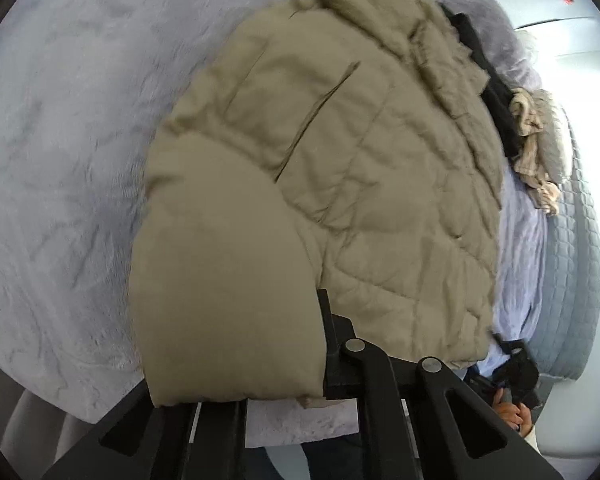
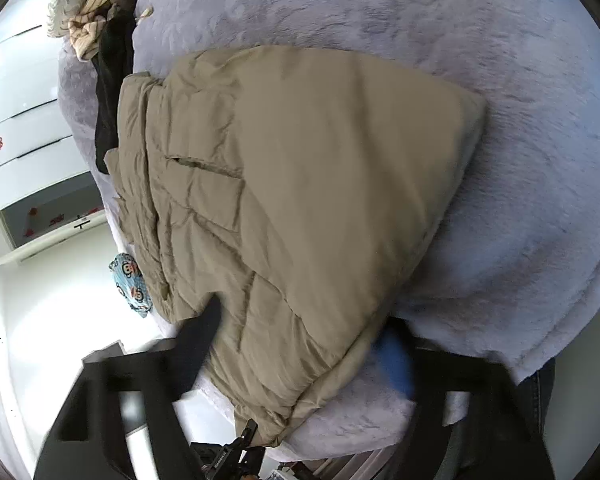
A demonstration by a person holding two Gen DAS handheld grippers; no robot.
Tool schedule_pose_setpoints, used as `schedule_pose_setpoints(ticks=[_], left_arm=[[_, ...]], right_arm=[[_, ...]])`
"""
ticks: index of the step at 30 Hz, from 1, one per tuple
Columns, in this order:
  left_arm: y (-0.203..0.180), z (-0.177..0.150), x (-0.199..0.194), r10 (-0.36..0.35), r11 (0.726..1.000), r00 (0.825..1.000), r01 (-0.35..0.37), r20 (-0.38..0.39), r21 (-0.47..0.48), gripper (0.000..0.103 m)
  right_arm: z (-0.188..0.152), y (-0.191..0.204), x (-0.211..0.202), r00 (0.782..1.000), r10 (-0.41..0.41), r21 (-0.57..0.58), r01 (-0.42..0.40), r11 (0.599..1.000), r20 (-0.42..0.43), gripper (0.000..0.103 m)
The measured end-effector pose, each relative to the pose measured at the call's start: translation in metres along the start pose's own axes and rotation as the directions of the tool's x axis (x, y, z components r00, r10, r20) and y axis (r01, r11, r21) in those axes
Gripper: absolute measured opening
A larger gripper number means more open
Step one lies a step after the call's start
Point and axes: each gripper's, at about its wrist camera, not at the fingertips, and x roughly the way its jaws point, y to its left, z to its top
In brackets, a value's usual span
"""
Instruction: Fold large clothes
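A khaki quilted puffer jacket (image 1: 332, 168) lies partly folded on a grey fuzzy blanket (image 1: 68, 152). In the left wrist view its smooth folded part covers my left gripper (image 1: 260, 344); one black finger (image 1: 326, 344) shows beside the fabric, the other is hidden. In the right wrist view the jacket (image 2: 300, 184) fills the middle. My right gripper (image 2: 296, 336) straddles its near corner, left finger (image 2: 204, 328) lying on the quilting, blue-padded right finger (image 2: 396, 356) beside the fold's edge.
A black garment (image 1: 496, 108) and a striped beige cloth (image 1: 532, 136) lie at the jacket's far side, also in the right wrist view (image 2: 112, 92). White drawers (image 2: 24, 128) stand beyond the bed. A blue cartoon-print item (image 2: 130, 286) lies at the bed's edge.
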Motion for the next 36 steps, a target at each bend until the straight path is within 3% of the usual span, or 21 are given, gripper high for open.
schedule_pose_setpoints(ticks=[1, 3, 12, 18, 23, 30, 36], left_arm=[[-0.003, 0.003, -0.006, -0.006, 1.000, 1.000, 0.006, 0.013, 0.005, 0.013], [-0.009, 0.009, -0.016, -0.013, 1.000, 0.999, 0.013, 0.037, 0.012, 0.013], [-0.061, 0.045, -0.060, -0.031, 0.997, 0.982, 0.018, 0.188, 0.074, 0.013], [-0.109, 0.087, -0.098, -0.021, 0.996, 0.937, -0.012, 0.348, 0.092, 0.013], [-0.149, 0.134, -0.115, -0.003, 0.992, 0.896, -0.055, 0.445, 0.116, 0.013], [-0.185, 0.239, -0.093, 0.096, 0.976, 0.891, -0.171, 0.444, 0.132, 0.013], [-0.180, 0.319, -0.019, 0.213, 0.945, 0.897, -0.289, 0.387, 0.152, 0.013]], right_arm=[[0.001, 0.002, 0.000, 1.000, -0.010, -0.005, 0.010, 1.000, -0.007, 0.016], [0.003, 0.010, 0.000, 1.000, -0.025, -0.031, 0.025, 0.999, -0.015, 0.009], [0.011, 0.101, -0.008, 0.999, -0.026, -0.285, 0.012, 0.959, -0.048, 0.007], [0.027, 0.181, -0.014, 0.998, -0.014, -0.456, -0.018, 0.890, -0.066, 0.007], [0.049, 0.263, -0.009, 0.997, 0.007, -0.611, -0.054, 0.789, -0.079, 0.006], [0.088, 0.359, 0.034, 0.999, -0.028, -0.745, -0.004, 0.667, -0.030, 0.006], [0.130, 0.390, 0.103, 0.997, -0.072, -0.722, 0.077, 0.688, 0.038, 0.006]])
